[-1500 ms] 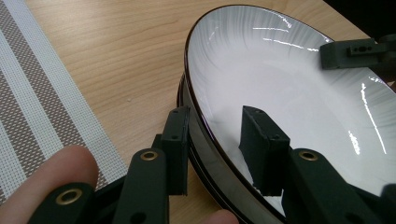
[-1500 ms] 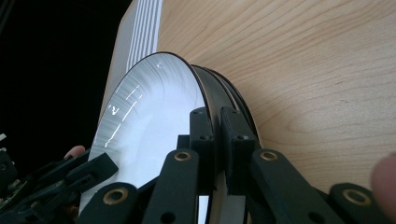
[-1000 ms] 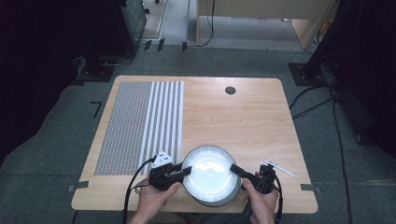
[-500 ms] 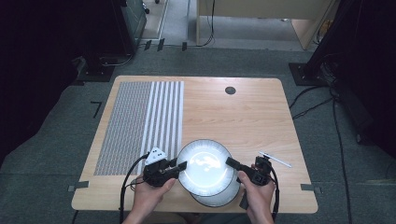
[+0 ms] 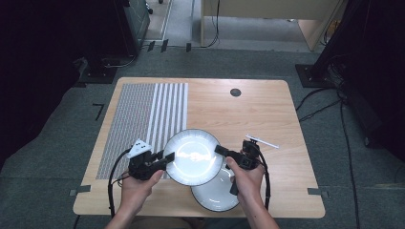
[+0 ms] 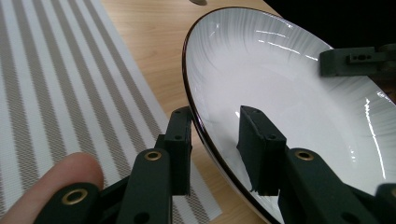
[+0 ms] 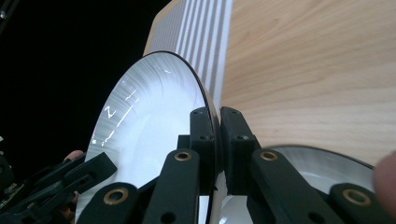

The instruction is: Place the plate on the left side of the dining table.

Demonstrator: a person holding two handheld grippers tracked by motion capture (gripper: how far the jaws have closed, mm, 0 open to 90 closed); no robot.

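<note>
A white plate with a dark rim (image 5: 193, 156) hangs tilted above the wooden table (image 5: 248, 114), held from both sides. My left gripper (image 5: 168, 156) is shut on its left rim; in the left gripper view the rim (image 6: 201, 135) runs between the two jaws of my left gripper (image 6: 217, 149). My right gripper (image 5: 220, 150) is shut on the right rim, and the right gripper view shows its jaws pinched on the plate's edge (image 7: 140, 126). A second white plate (image 5: 215, 193) lies flat on the table below, half covered by the first.
A grey striped placemat (image 5: 143, 124) covers the table's left part, close to the lifted plate. A thin white stick (image 5: 261, 141) lies just right of my right gripper. A small black round spot (image 5: 235, 92) sits near the far edge.
Both hands have raised the upper plate and carried it away from the person. The lower plate has come into sight beneath it.
</note>
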